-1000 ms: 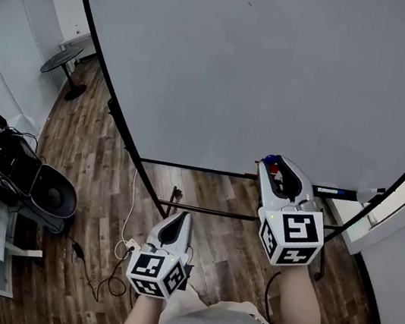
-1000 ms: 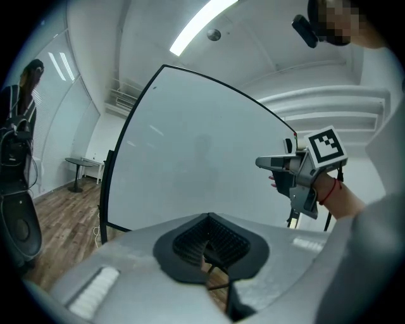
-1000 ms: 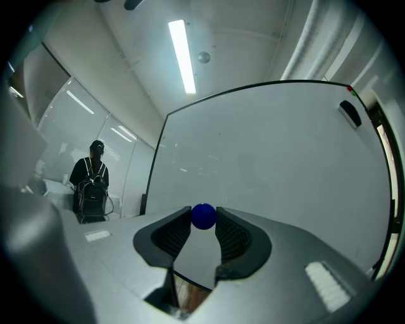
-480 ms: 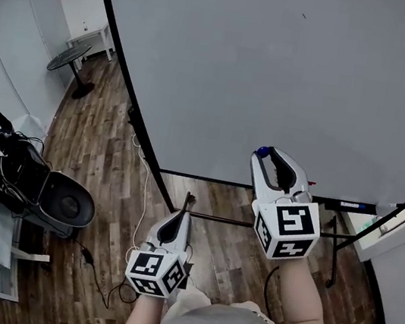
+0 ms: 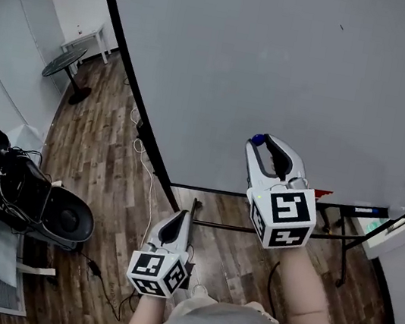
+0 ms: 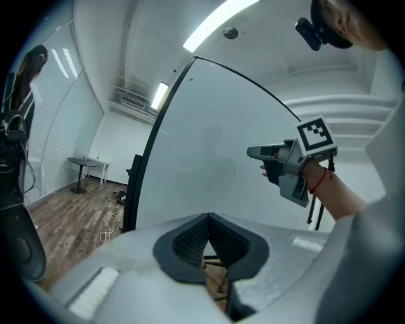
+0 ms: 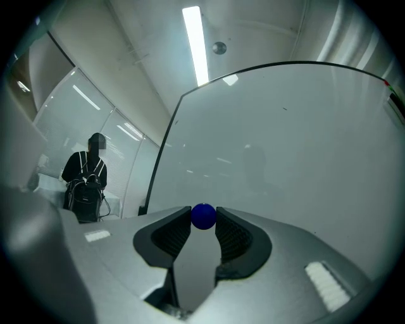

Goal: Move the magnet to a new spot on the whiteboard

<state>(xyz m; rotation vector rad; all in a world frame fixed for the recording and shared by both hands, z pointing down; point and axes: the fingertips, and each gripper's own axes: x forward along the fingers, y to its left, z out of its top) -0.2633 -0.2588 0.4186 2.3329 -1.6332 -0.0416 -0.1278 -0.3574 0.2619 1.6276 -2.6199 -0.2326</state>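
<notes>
The magnet [image 7: 203,216] is a small, glossy, deep blue knob that reads as round from the right gripper view, so no long axis or facing can be made out. The right gripper [image 7: 203,218] is clamped on it: the two ribbed black pads [image 7: 231,234] press its sides at the very tips, and its lower half and back are hidden between them.

In the head view the magnet [image 5: 257,139] shows only as a blue speck at 11 o'clock from that gripper's marker cube [image 5: 279,216], held in front of the lower part of the whiteboard [image 5: 282,55]. Whether it touches the board cannot be told from any view.

The left gripper [image 5: 178,219] sits low, at 7 o'clock from the right gripper [image 5: 264,139], well apart from the board. Its own view shows the pad tips [image 6: 204,223] met together with nothing between them
</notes>
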